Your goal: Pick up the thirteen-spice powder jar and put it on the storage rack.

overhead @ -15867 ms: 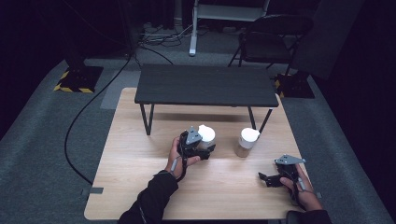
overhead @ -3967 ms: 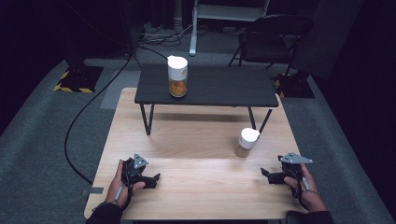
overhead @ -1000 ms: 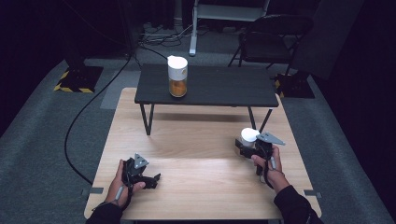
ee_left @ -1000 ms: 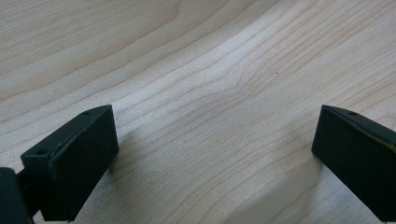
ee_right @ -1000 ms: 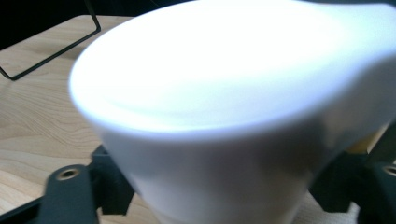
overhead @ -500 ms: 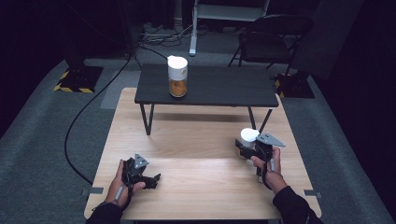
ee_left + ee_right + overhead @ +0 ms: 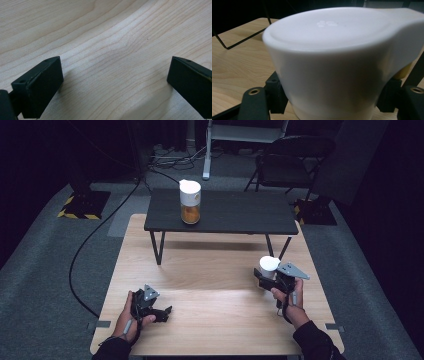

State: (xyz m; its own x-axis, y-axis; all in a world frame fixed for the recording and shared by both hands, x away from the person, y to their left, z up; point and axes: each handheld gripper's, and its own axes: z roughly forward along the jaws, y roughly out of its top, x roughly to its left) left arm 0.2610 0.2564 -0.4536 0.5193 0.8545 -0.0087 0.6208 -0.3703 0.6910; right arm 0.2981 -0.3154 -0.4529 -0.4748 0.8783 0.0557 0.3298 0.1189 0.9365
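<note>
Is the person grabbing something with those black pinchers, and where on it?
Yes. The right gripper is shut on the white-lidded jar, squeezing its sides just under the white lid. The left gripper is open above the wooden table, holding nothing.

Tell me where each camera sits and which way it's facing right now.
High view: above the person's side, looking forward and down on the wooden table; both forearms, left gripper, right gripper.
Left gripper view: on the left gripper, facing bare tabletop between its open jaws.
Right gripper view: on the right gripper, close against the white-lidded jar it clamps.
Shared: high and right gripper views both show that jar.
</note>
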